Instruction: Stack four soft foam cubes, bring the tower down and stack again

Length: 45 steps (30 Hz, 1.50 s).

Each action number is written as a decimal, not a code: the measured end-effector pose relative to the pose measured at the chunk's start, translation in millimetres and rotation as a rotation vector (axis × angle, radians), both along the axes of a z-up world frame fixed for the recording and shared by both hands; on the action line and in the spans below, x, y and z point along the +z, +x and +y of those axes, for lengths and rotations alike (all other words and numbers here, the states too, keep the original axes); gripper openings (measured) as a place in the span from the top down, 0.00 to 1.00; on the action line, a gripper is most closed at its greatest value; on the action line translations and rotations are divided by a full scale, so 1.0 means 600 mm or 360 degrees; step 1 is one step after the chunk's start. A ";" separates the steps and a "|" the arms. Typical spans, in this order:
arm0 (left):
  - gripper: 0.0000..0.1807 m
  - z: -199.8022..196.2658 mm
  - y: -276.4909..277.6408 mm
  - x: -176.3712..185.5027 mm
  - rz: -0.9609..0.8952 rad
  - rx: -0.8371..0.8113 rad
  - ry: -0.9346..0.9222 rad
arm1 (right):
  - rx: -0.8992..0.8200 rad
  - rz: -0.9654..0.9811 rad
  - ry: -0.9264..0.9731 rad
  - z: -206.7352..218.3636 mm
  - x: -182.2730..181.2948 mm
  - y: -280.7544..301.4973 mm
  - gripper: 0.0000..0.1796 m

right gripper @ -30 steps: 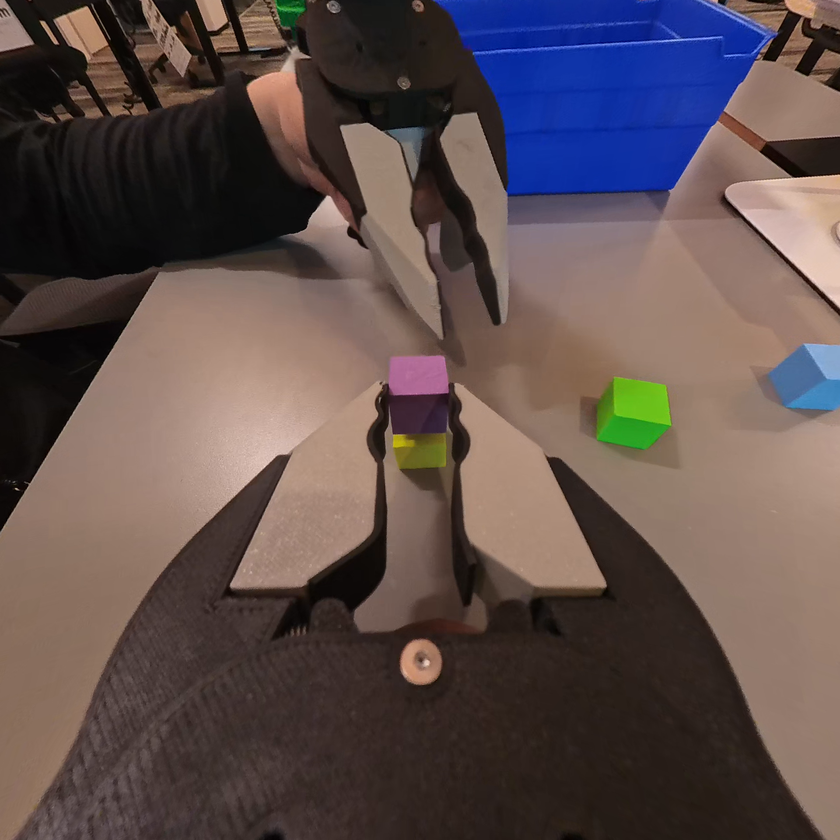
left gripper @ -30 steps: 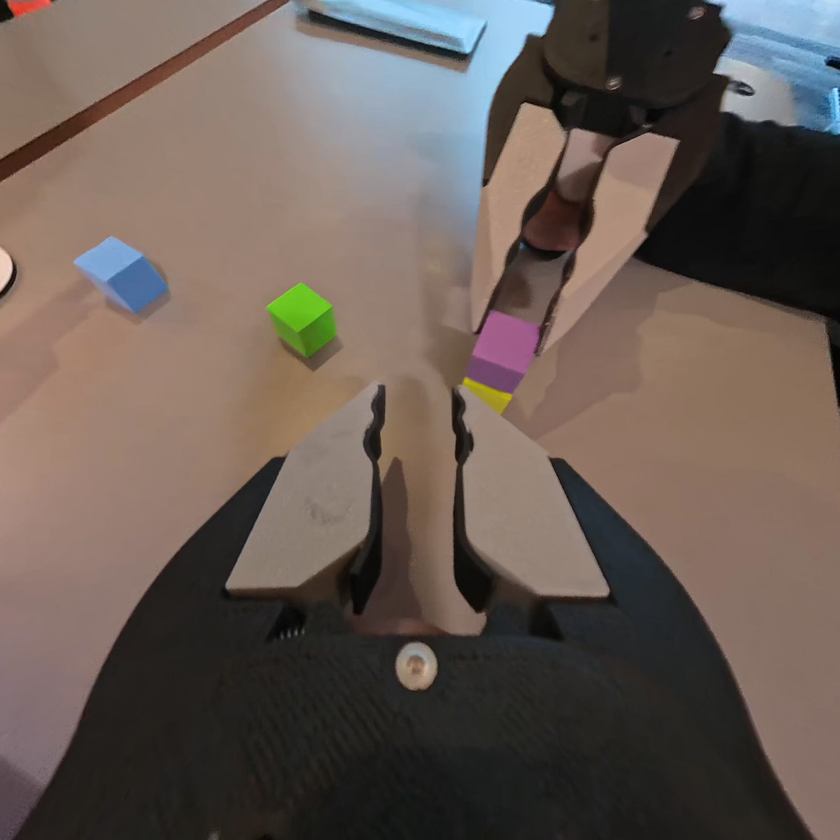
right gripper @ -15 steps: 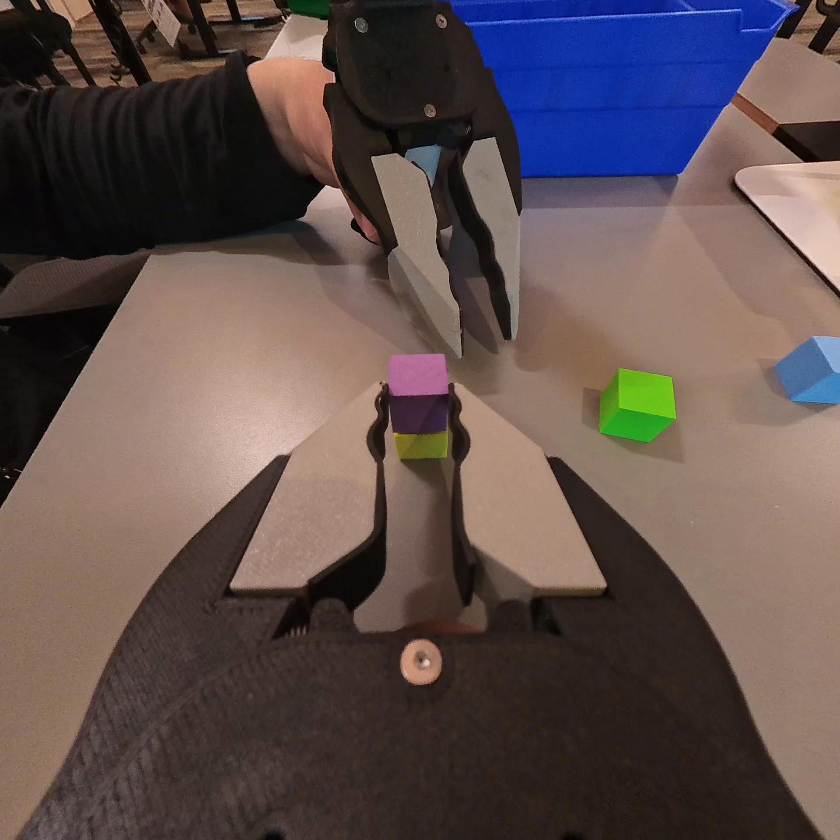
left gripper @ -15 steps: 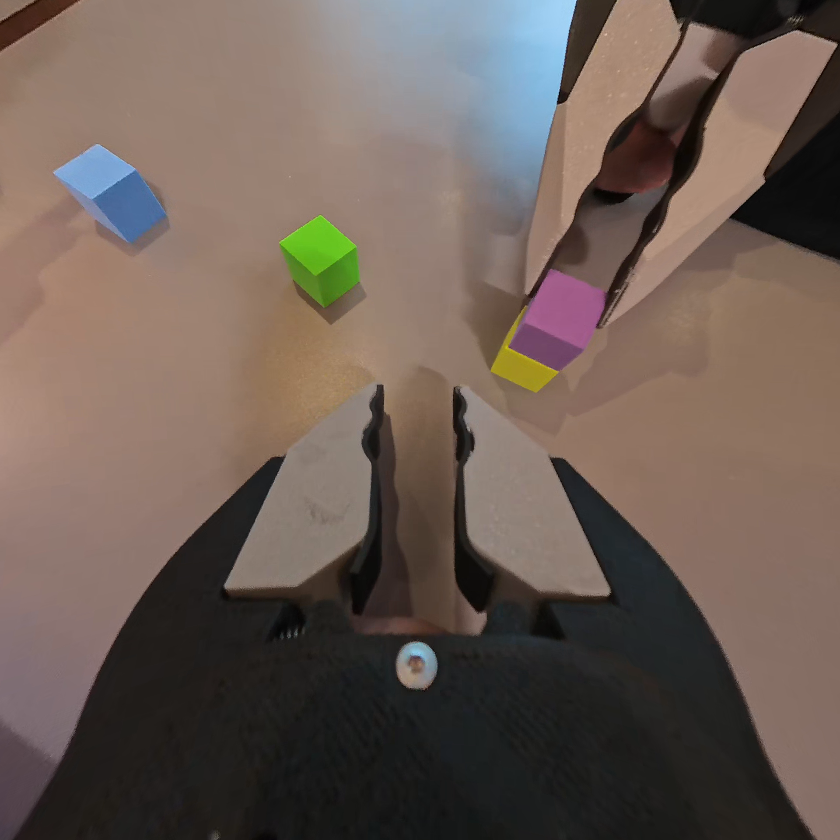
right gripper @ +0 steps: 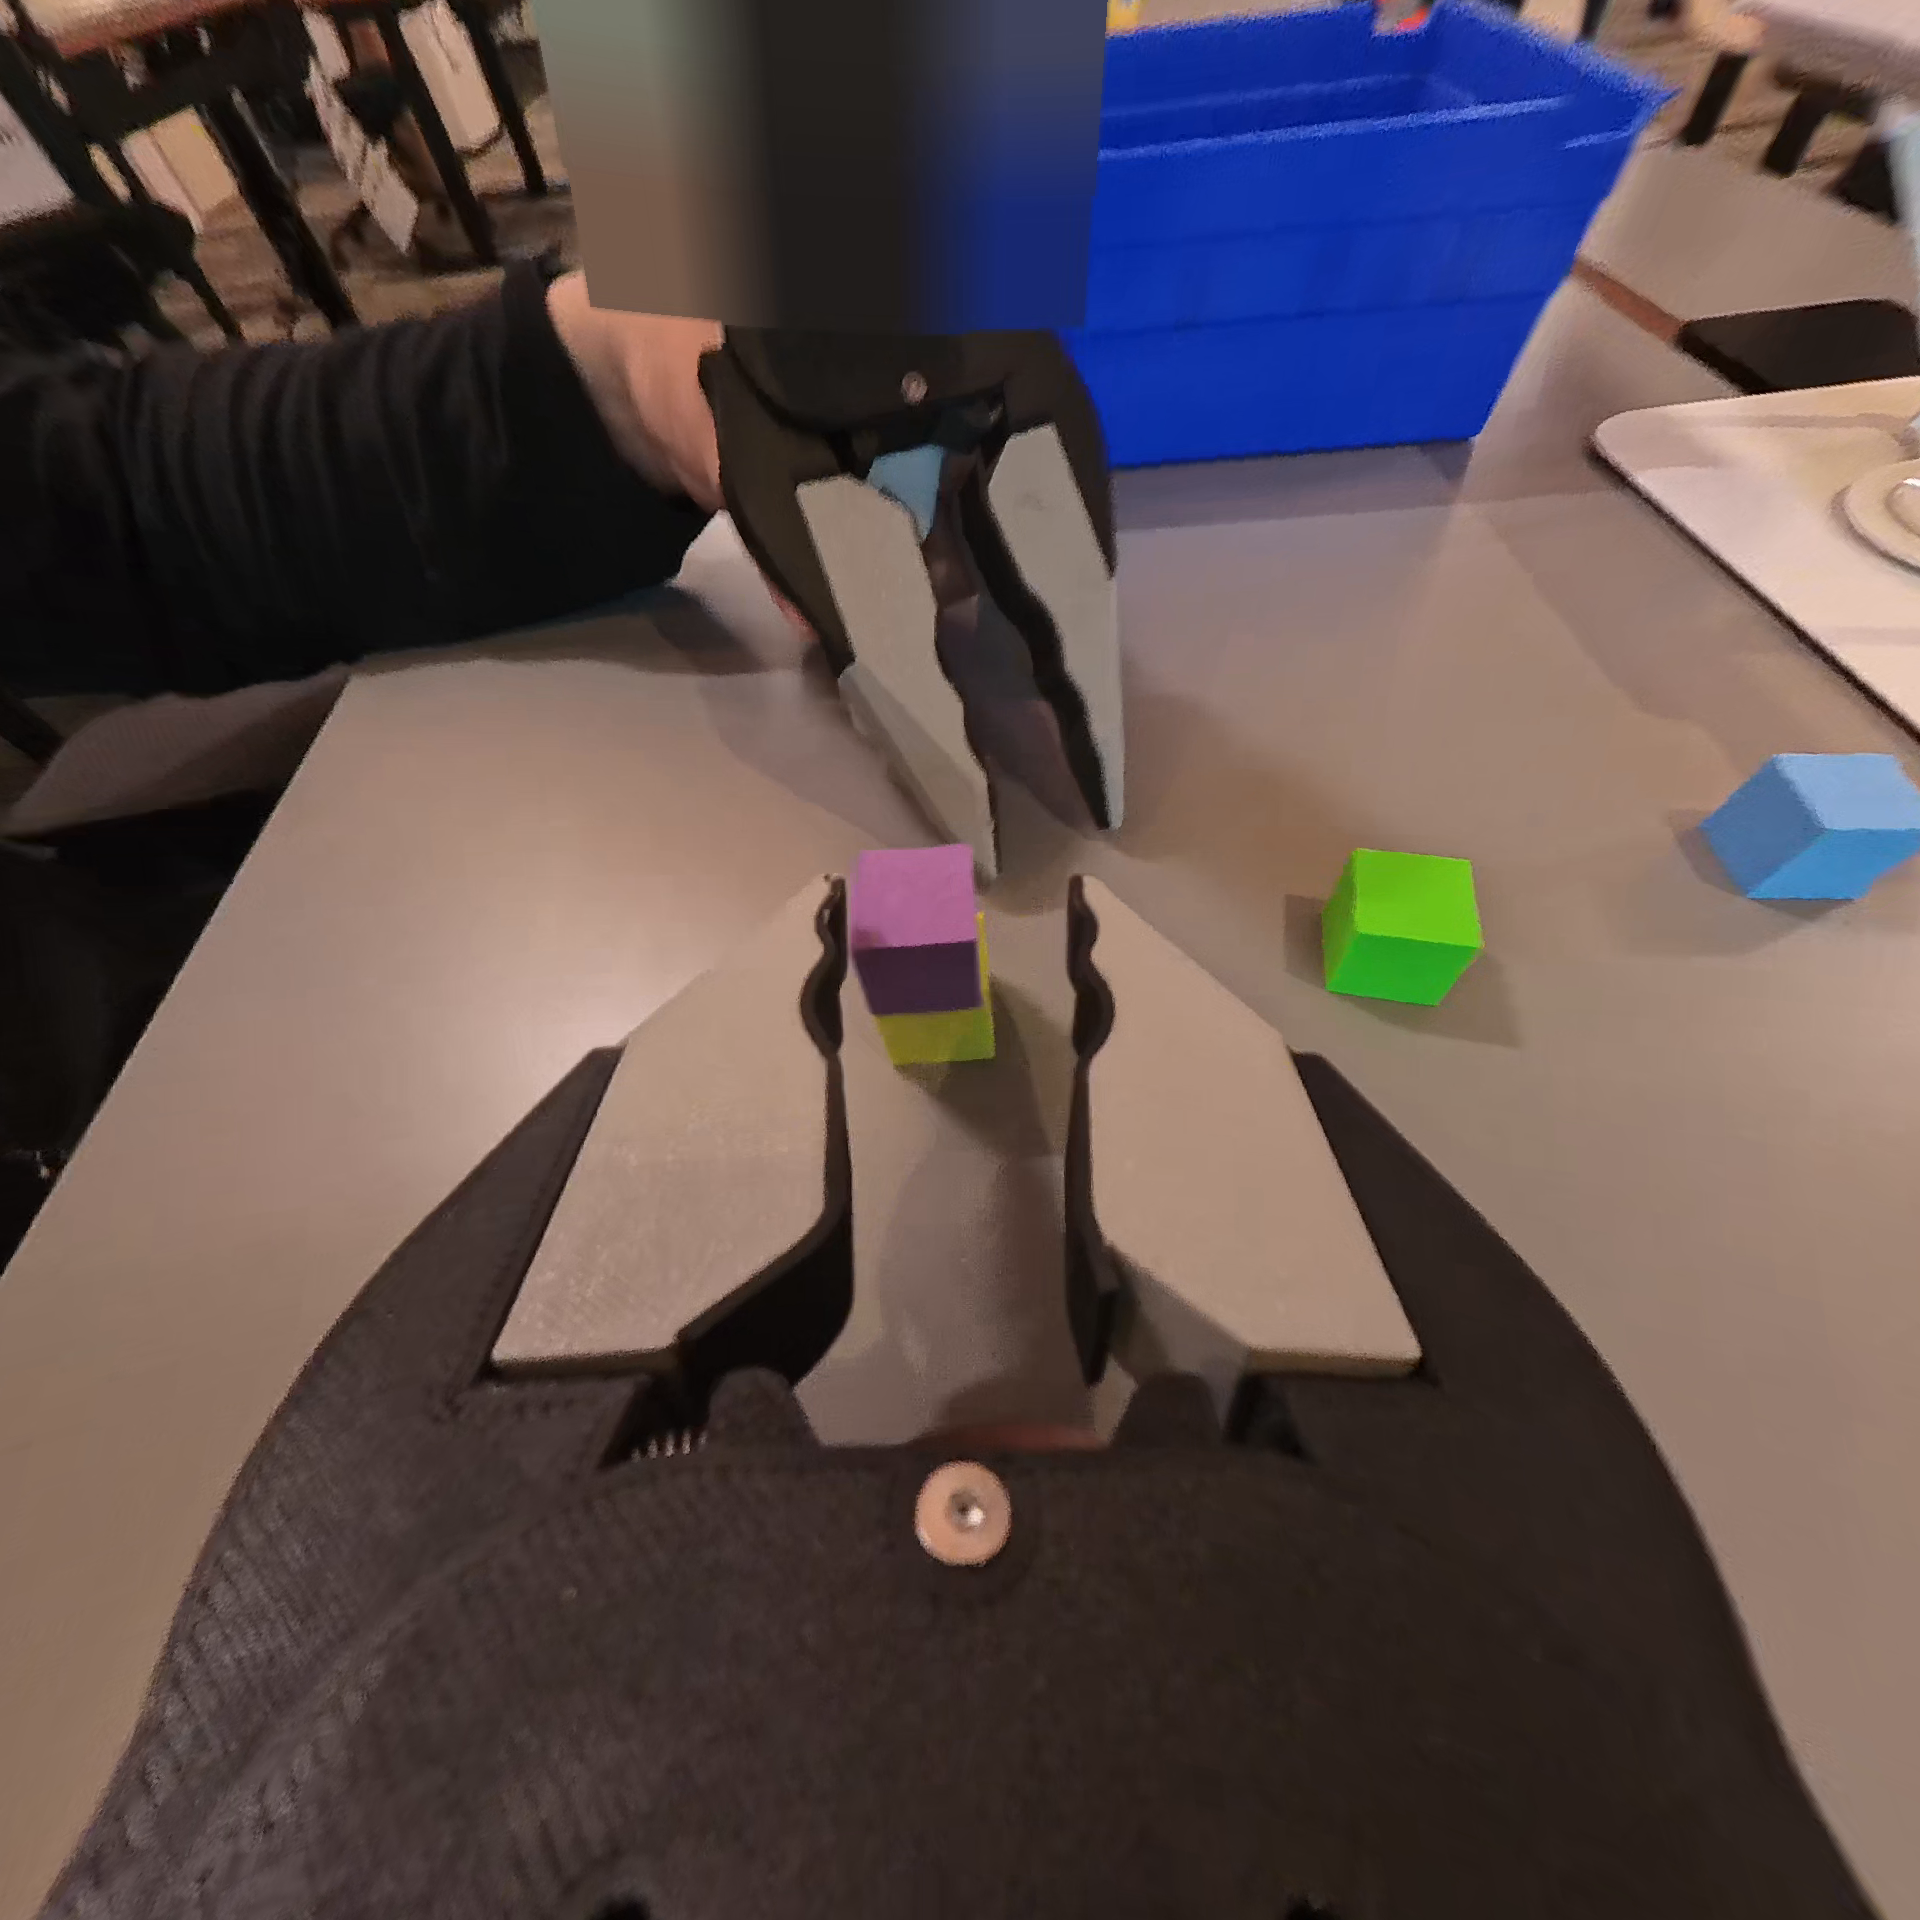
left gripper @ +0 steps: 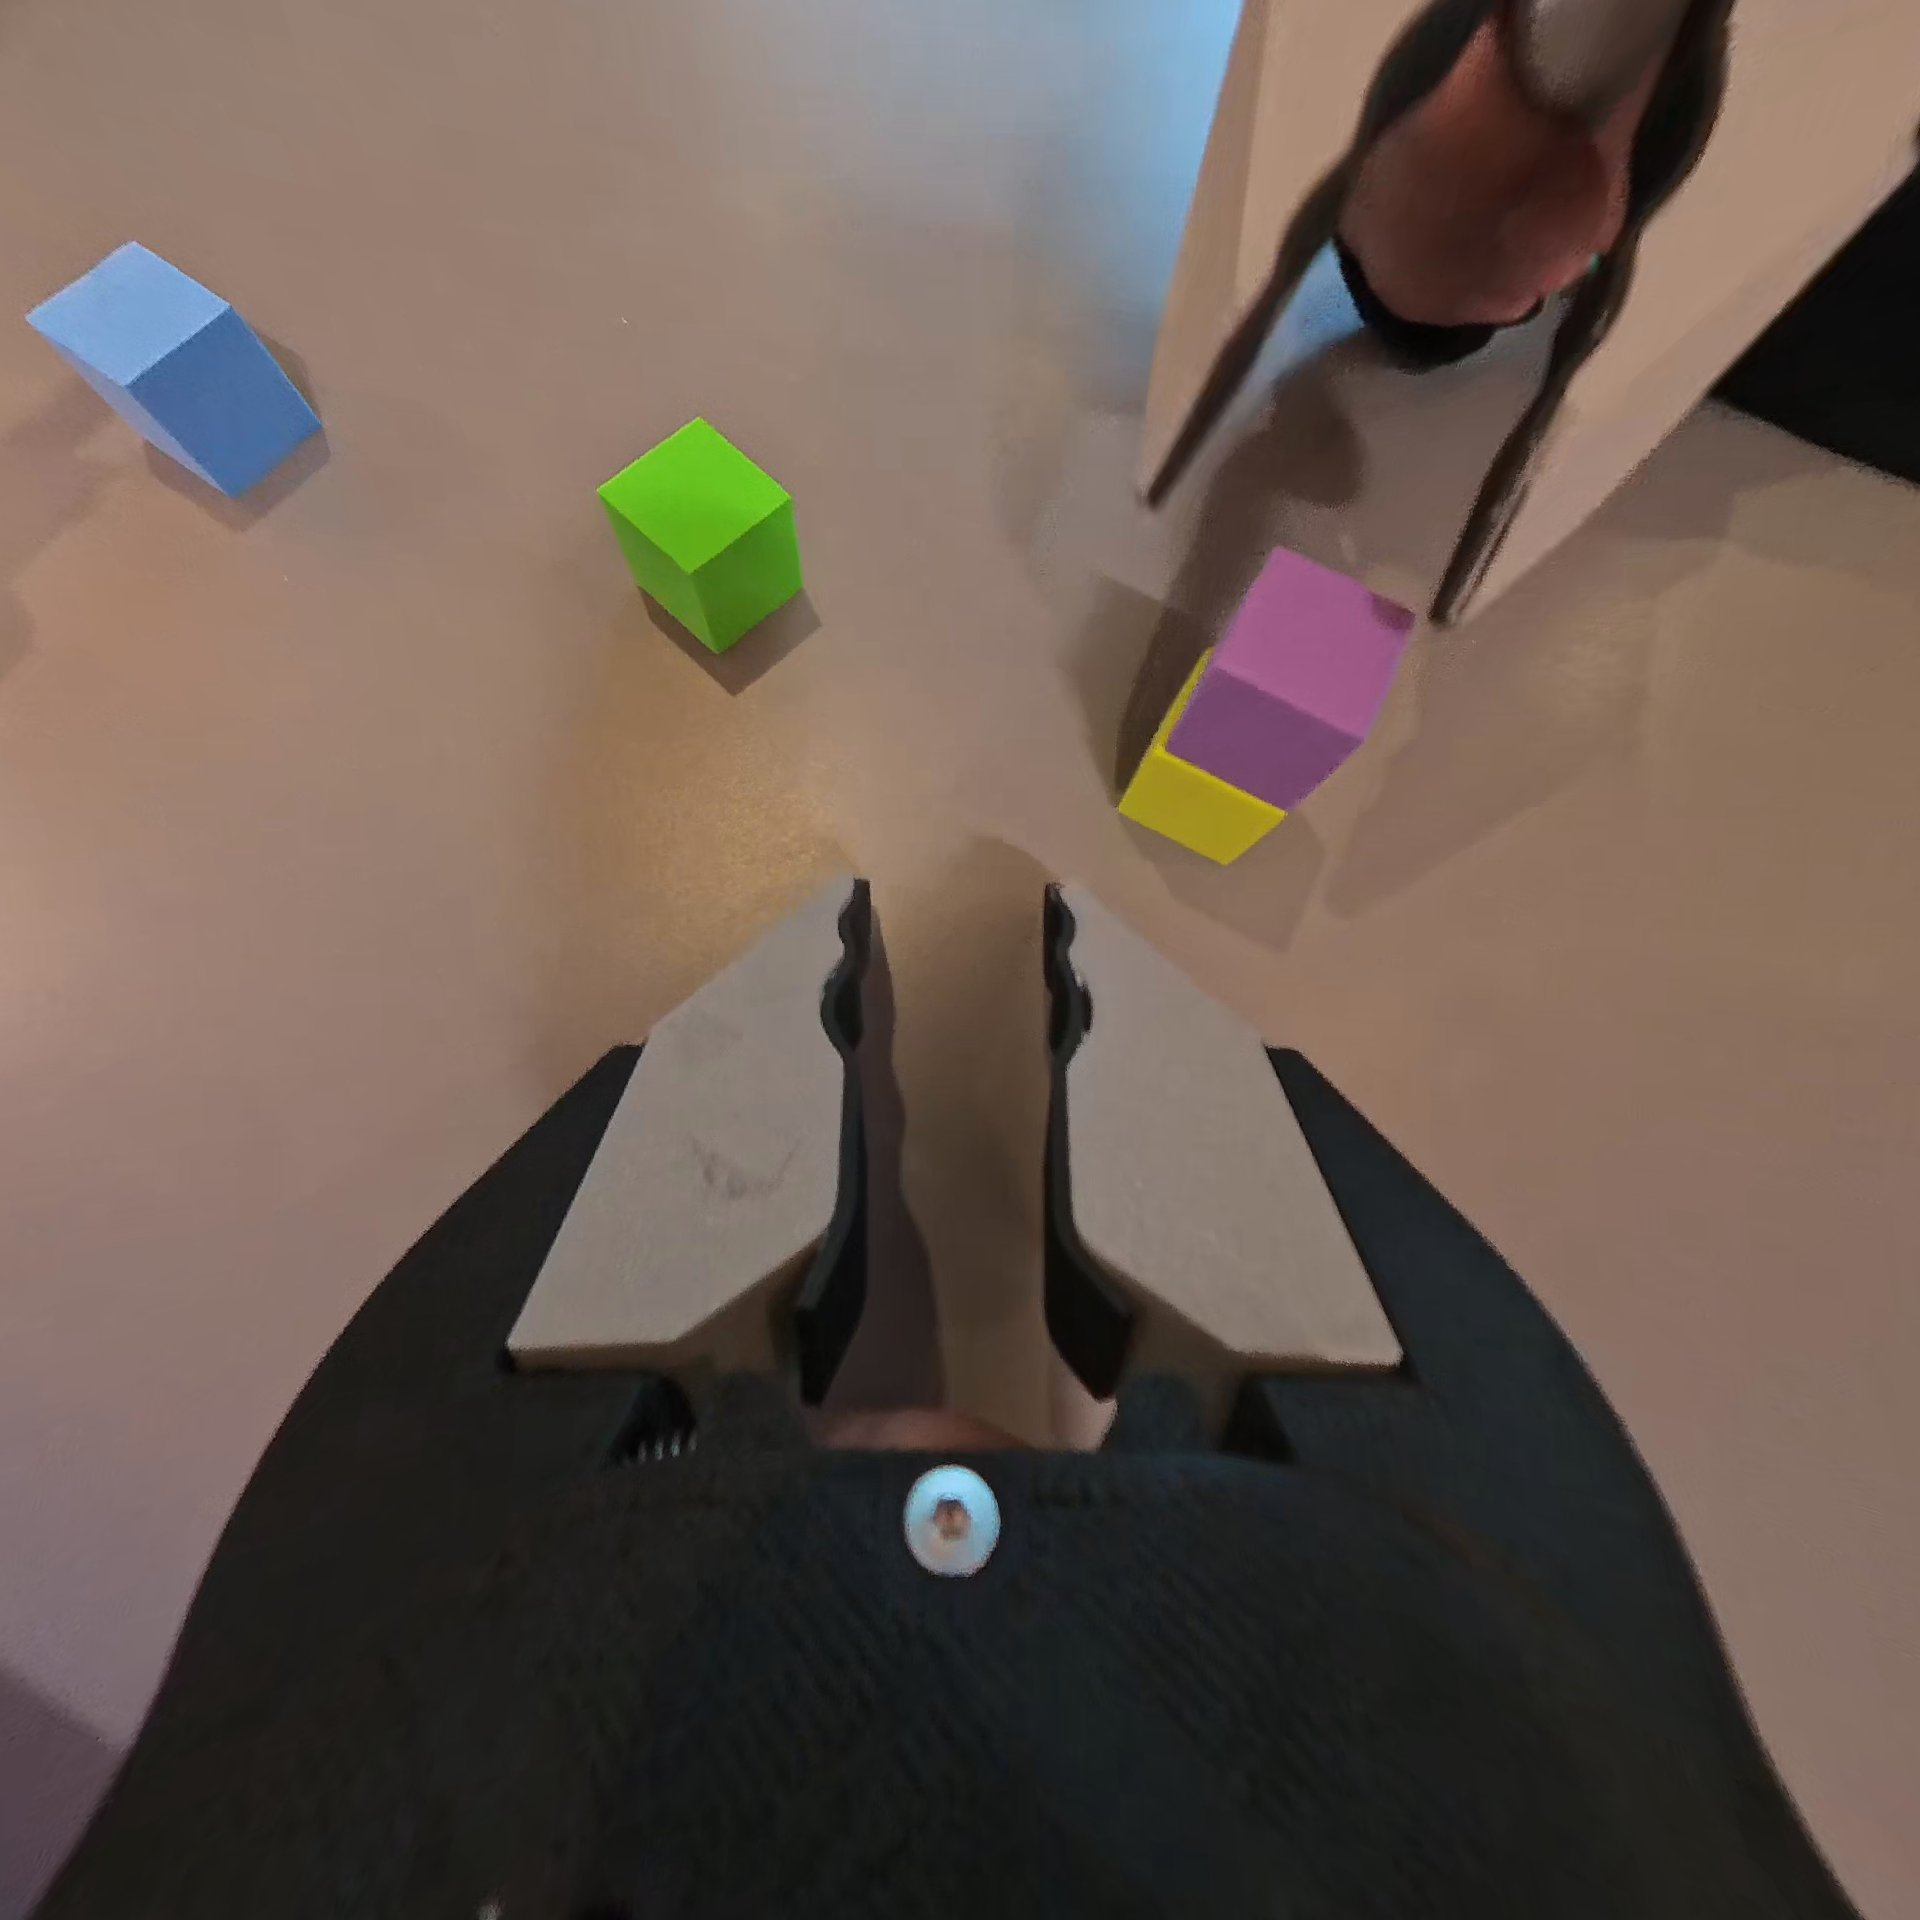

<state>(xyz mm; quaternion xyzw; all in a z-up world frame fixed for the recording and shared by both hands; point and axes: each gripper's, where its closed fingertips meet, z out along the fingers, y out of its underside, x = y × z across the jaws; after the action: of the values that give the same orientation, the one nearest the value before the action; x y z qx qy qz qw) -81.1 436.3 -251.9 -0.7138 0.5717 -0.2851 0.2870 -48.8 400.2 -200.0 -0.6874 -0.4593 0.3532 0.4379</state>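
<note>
Grey table [right gripper: 436, 935], purple cube [right gripper: 914, 925] askew atop yellow cube [right gripper: 940, 1034] (upright pair), both claws wide, empty.

1. In the left wrist view the right gripper [left gripper: 1299, 561] is cut off by the top edge at the upper right; only its two grey fingers show, smeared by motion.
2. The yellow cube [left gripper: 1195, 805] is mostly covered by the purple cube [left gripper: 1294, 681] on it.
3. In the right wrist view the upper body of the left gripper [right gripper: 1044, 831] lies under a mosaic patch at top centre.
4. The white tray [right gripper: 1756, 520] runs off the right edge; what lies on it cannot be told.
5. The blue bin [right gripper: 1299, 260] at the upper right is blurred.
6. The counter [right gripper: 520, 831] is cut off by the left edge.
</note>
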 end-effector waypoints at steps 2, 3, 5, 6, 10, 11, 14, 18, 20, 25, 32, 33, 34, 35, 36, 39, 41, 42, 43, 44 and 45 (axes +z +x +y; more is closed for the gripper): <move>0.83 0.003 0.000 -0.003 0.0008 0.0009 0.0006 | -0.0150 0.0077 0.0005 0.029 0.012 0.016 0.75; 0.83 0.004 0.000 -0.003 0.0004 0.0014 0.0010 | -0.0278 0.0092 0.0012 0.052 0.014 0.031 0.76; 0.83 0.006 0.001 -0.003 0.0002 0.0022 0.0015 | -0.0519 0.0068 -0.0018 0.096 0.006 0.063 0.76; 0.84 0.006 0.002 -0.003 0.0002 0.0025 0.0020 | -0.0602 0.0038 -0.0025 0.113 0.002 0.075 0.76; 0.84 0.006 0.003 -0.004 0.0011 0.0026 0.0048 | -0.0660 -0.0109 0.0026 0.144 -0.014 0.077 0.75; 0.83 0.006 0.003 -0.004 0.0011 0.0025 0.0053 | -0.0624 -0.0159 0.0017 0.144 -0.022 0.069 0.74; 0.83 0.006 0.004 -0.004 0.0009 0.0026 0.0049 | -0.0566 -0.0299 0.0035 0.148 -0.040 0.054 0.70; 0.83 0.006 0.005 -0.004 0.0009 0.0023 0.0051 | -0.0580 -0.0352 0.0036 0.169 -0.047 0.049 0.71; 0.83 0.005 0.005 -0.004 0.0011 0.0020 0.0059 | -0.0535 -0.0352 -0.0019 0.172 -0.052 0.043 0.74; 0.82 0.004 0.006 -0.005 0.0014 0.0013 0.0069 | -0.0427 -0.0404 -0.0125 0.167 -0.069 0.030 0.80; 0.82 0.002 0.007 -0.005 0.0011 0.0021 0.0066 | -0.0416 -0.0278 -0.0057 0.146 -0.045 0.026 0.87; 0.82 0.003 0.007 -0.005 0.0012 0.0022 0.0070 | -0.0409 -0.0259 -0.0052 0.138 -0.041 0.027 0.87; 0.82 0.003 0.007 -0.005 0.0013 0.0022 0.0072 | -0.0402 -0.0249 -0.0044 0.129 -0.038 0.029 0.87; 0.82 0.003 0.007 -0.005 0.0013 0.0022 0.0073 | -0.0387 -0.0239 -0.0039 0.119 -0.035 0.031 0.87; 0.82 0.003 0.007 -0.005 0.0012 0.0023 0.0073 | -0.0370 -0.0224 -0.0032 0.109 -0.030 0.031 0.87; 0.82 0.003 0.007 -0.005 0.0014 0.0025 0.0079 | -0.0332 -0.0153 0.0003 0.086 -0.006 0.028 0.87; 0.82 0.003 0.007 -0.005 0.0016 0.0026 0.0085 | -0.0303 -0.0106 0.0045 0.073 0.013 0.023 0.87; 0.82 0.003 0.007 -0.005 0.0017 0.0026 0.0089 | -0.0281 -0.0089 0.0064 0.066 0.021 0.020 0.87; 0.82 0.003 0.007 -0.006 0.0018 0.0026 0.0093 | -0.0250 -0.0077 0.0076 0.058 0.027 0.017 0.87; 0.82 0.003 0.007 -0.006 0.0019 0.0026 0.0095 | -0.0216 -0.0074 0.0086 0.050 0.031 0.013 0.87; 0.82 0.003 0.007 -0.006 0.0020 0.0026 0.0097 | -0.0187 -0.0081 0.0095 0.043 0.033 0.010 0.87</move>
<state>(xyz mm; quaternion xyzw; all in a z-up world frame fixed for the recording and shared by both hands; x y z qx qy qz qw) -76.8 438.3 -255.3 -0.7111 0.5762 -0.2607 0.3074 -43.0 425.8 -180.3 -0.7087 -0.4395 0.2954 0.4662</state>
